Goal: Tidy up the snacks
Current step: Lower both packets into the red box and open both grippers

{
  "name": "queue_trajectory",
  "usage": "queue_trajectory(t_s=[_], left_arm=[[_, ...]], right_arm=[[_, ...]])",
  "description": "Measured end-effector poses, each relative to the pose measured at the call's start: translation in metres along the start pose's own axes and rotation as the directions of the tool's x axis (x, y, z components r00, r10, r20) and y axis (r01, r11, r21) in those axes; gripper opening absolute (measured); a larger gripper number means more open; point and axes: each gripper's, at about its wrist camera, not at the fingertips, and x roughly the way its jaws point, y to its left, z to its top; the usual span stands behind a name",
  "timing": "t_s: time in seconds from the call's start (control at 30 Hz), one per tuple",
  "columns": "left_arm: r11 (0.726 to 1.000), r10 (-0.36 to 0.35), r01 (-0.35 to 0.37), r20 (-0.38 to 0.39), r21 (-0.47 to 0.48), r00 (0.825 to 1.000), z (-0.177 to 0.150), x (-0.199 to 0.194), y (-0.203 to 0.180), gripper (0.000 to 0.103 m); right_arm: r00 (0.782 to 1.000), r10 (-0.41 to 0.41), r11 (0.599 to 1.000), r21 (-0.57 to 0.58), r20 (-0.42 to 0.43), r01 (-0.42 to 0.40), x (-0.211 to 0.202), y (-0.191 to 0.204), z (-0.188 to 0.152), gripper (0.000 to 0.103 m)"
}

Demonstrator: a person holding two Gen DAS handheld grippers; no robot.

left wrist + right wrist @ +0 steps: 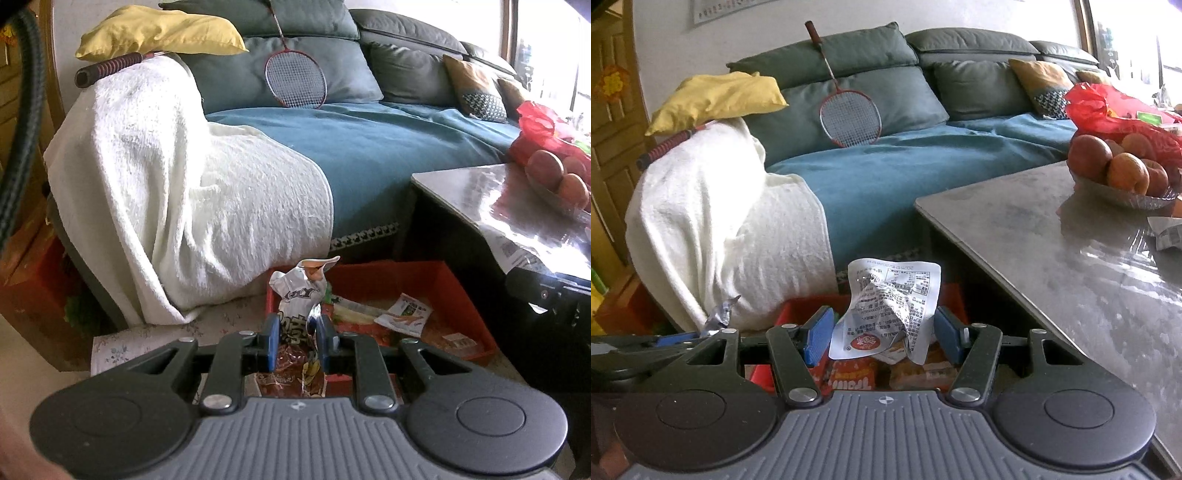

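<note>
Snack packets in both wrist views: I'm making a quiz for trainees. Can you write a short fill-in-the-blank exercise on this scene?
1. The left gripper is shut on a crumpled snack ____.
2. The box on the floor with snacks in it is ____ in colour.
3. The racket leans against the ____.
4. The fruit bowl stands on the ____.

Missing words: packet; red; sofa; table
</note>
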Motion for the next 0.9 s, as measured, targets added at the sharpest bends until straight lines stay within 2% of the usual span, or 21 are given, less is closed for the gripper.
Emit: queue_trajectory(t_s=[0.3, 0.6, 0.7, 0.9], left_arm=[[1.000, 0.014, -0.014, -0.013, 0.016, 1.000, 0.010, 0.021, -0.006, 0.015], [0.999, 0.033, -0.032, -0.045, 0.029, 0.998, 0.016, 0.052, -0.014, 0.015], [0.998, 0.049, -0.047, -0.030, 0.046, 0.998, 0.018, 0.057, -0.017, 0.015], [0.998, 0.034, -0.031, -0.067, 0.053, 0.997, 0.018, 0.072, -0.020, 0.015]], right_arm=[[1.000, -0.017, 1.000, 0.002, -0.006, 0.017, 0.021, -0.005, 0.010, 0.067], [0.997, -0.041, 0.999, 0.006, -0.062, 0.042, 0.057, -0.015, 0.015, 0.067], [0.996, -0.045, 0.999, 0.015, -0.081, 0.046, 0.066, -0.018, 0.014, 0.067], [0.992, -0.051, 0.998, 0.014, -0.118, 0.053, 0.082, -0.020, 0.009, 0.067]])
